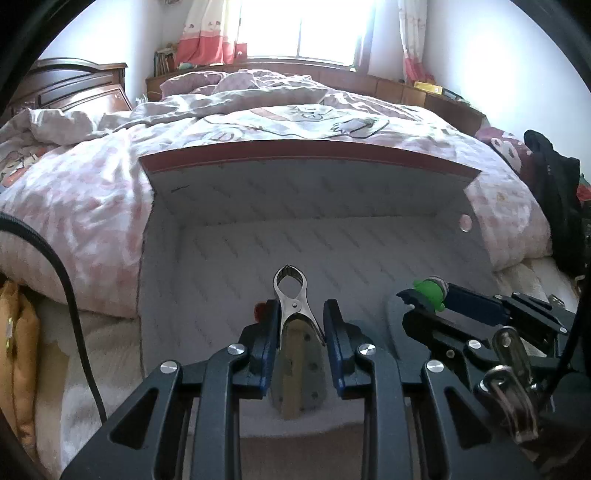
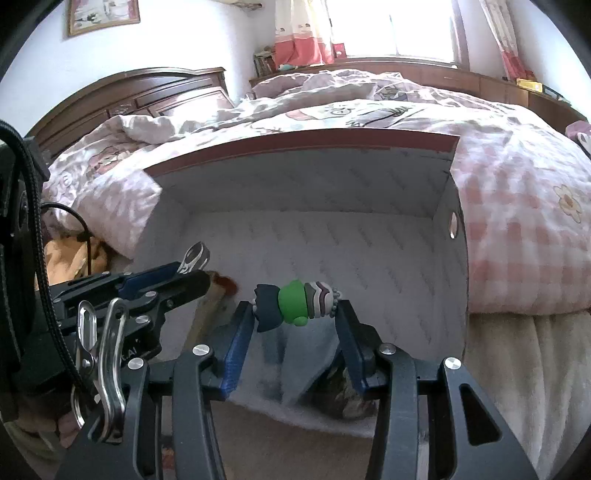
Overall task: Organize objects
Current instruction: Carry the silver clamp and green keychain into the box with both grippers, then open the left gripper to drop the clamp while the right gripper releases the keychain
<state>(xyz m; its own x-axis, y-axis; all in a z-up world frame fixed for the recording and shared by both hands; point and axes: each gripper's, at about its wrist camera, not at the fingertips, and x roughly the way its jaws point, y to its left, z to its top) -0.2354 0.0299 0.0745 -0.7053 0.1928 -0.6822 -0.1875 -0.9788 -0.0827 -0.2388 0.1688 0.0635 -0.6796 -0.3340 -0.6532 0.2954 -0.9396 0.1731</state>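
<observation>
Bed (image 1: 110, 192) behind the box (image 1: 295, 236): your left hand-held gripper (image 1: 300, 314) pinched a metal clip (image 1: 291, 295), your right hand-held gripper (image 2: 295, 306) a green toy (image 2: 295, 301); either thin grip could have slipped.

box (image 1: 369, 192): white inside, with faint grey diagonal dashes; dark red band along the top edge
clip (image 1: 291, 291): shiny silver metal (handles duller, grey-beige)
toy (image 2: 295, 304): bright green middle, dark blue-grey end, then white, grey and maroon wavy stripes
left gripper (image 1: 300, 314): black frame, blue fingers (image 1: 334, 332), silver screws
right gripper (image 2: 295, 317): black frame, blue fingers (image 2: 240, 339)
quilt (image 2: 517, 206): pink-and-white check, one cream flower, cartoon prints
headboard (image 2: 129, 96): dark brown wood
curtains (image 1: 207, 33): cream above, coral pink below
</observation>
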